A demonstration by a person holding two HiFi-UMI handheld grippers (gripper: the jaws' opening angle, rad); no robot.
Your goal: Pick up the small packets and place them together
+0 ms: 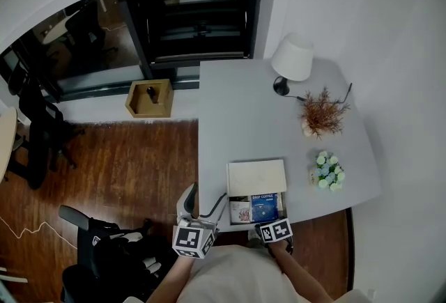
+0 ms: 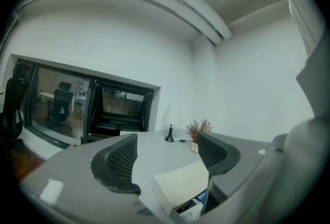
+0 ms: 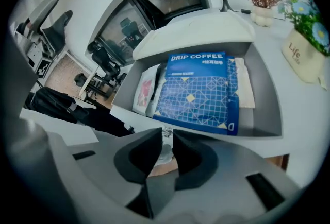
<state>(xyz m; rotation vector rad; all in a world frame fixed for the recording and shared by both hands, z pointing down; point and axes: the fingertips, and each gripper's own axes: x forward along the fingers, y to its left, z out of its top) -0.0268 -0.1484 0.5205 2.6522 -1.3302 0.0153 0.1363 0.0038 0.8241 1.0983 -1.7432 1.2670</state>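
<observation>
An open white box [image 1: 281,205] stands at the grey table's near edge, its lid [image 1: 256,176] laid back. Inside lie a blue drip-coffee packet [image 1: 265,207] [image 3: 198,91], a white-and-pink packet [image 1: 240,211] [image 3: 145,94] to its left, and a pale packet [image 3: 246,81] under the blue one. My right gripper [image 1: 274,223] [image 3: 166,138] is shut just in front of the box's front wall. A thin pale strip shows in its slit; I cannot tell if it is gripped. My left gripper [image 1: 202,203] [image 2: 167,158] is open and empty, left of the box.
On the table behind the box are a white lamp [image 1: 291,58], a vase of dried twigs [image 1: 322,113] and a pot of pale flowers [image 1: 327,171] [image 3: 304,48]. A wooden crate [image 1: 149,98] sits on the floor, and a black office chair [image 1: 97,246] stands at my left.
</observation>
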